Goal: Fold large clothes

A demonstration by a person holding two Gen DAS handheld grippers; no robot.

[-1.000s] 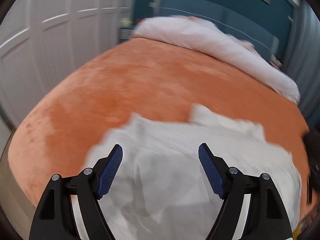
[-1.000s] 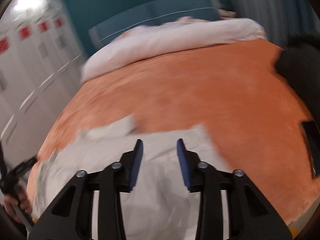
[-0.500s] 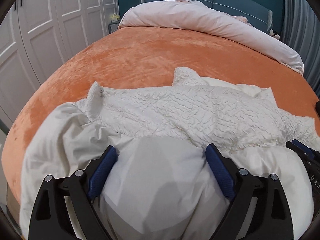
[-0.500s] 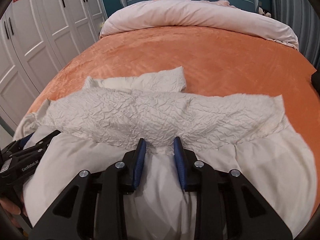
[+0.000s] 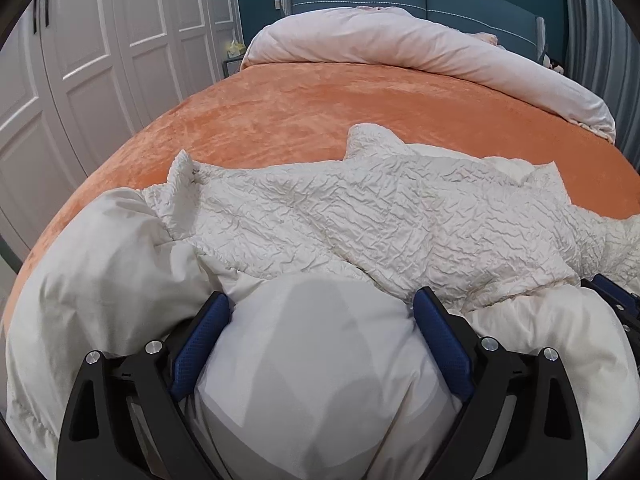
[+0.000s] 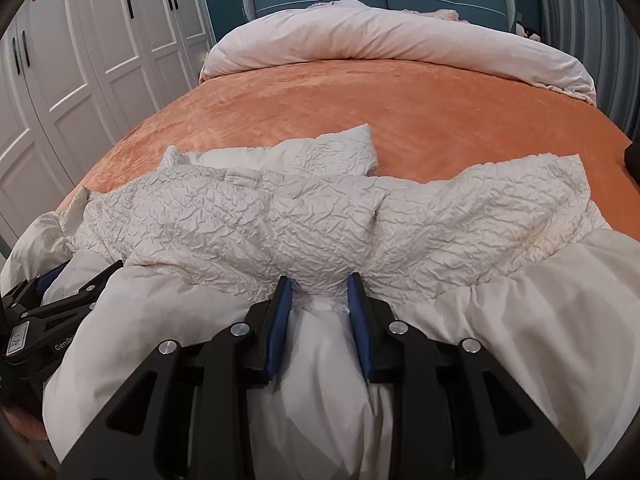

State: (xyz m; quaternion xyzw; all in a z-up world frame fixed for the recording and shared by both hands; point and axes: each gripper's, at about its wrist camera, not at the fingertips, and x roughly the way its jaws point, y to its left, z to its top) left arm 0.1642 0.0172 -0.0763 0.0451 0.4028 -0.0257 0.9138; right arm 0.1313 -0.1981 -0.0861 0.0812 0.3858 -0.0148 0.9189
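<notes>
On the near half of the orange bed lies the cream padded coat, its smooth hem bulging between the wide-spread left gripper and apparently pinched by the narrowed right gripper.

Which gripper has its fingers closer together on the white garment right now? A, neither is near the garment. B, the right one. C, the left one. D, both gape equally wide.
B: the right gripper pinches a narrow bunch of the white garment between its blue pads, while the left gripper stands wide open around a big bulge of the smooth fabric.
</notes>
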